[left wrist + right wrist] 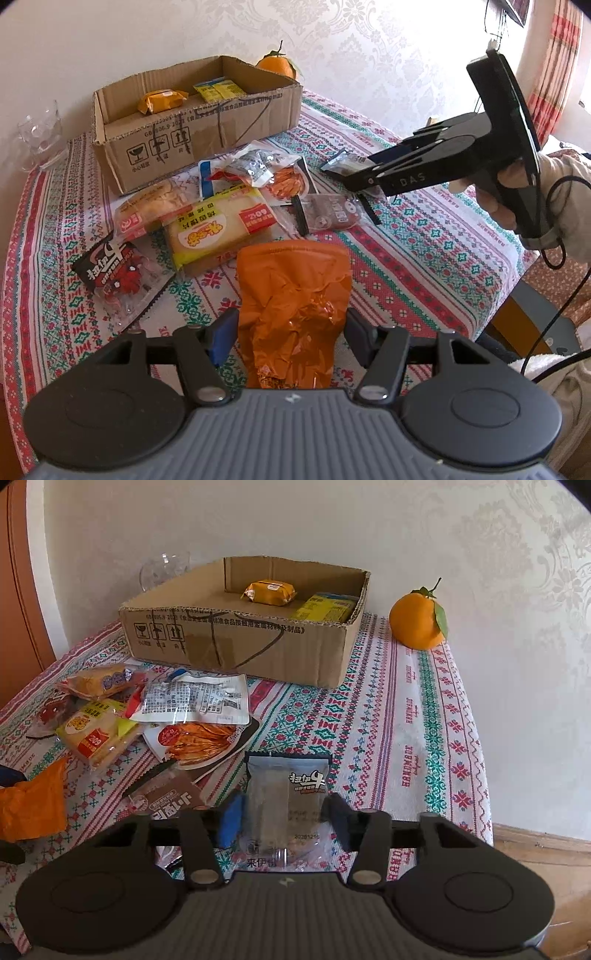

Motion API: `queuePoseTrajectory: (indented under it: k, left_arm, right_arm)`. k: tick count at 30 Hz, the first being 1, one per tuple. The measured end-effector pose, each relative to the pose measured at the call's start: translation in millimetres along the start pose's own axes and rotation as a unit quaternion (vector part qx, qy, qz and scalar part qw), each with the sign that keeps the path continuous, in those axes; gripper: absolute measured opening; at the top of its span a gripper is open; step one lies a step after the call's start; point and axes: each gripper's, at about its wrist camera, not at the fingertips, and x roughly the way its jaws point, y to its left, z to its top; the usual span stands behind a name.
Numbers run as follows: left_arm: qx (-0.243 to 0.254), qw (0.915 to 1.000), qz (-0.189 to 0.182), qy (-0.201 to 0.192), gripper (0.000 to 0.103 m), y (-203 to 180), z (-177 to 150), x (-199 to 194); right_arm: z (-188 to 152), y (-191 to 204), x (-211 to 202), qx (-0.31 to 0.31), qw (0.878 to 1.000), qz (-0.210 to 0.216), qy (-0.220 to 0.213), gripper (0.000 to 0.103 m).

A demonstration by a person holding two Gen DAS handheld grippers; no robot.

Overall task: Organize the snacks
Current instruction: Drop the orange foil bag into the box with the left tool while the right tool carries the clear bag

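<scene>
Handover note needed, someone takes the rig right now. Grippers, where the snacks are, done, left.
Left gripper: shut on the orange packet, held above the table.
Right gripper: shut on a clear grey snack packet, also lifted.
Cardboard box stands at the back of the patterned tablecloth; an orange-wrapped cake and a yellow packet are already inside.
Left: drop both held packets in the box, then clear the loose snack pile in front of it. The orange fruit sits beside the box.
</scene>
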Motion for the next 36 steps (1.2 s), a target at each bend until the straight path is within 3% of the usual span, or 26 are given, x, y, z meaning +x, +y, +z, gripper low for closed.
queuePoseTrajectory:
  k: [8,21,36]
  left_arm:
    - [-0.011,0.9999,-0.007,0.005,0.061,5,6,-12]
    - [-0.012,0.9999,-0.011,-0.001,0.061,14,23,-35]
    - [0.010,0.9979,0.034,-0.055,0.061,53,98,-36]
  right_arm:
    - [4,3,-19,-0.005,1.000,-0.002,-0.003,0.051]
    - [26,20,-66,-0.024,0.998,0.043,-0.035,0.051]
    - [59,35,-71,-0.049,0.995,0.059,-0.070,0.051]
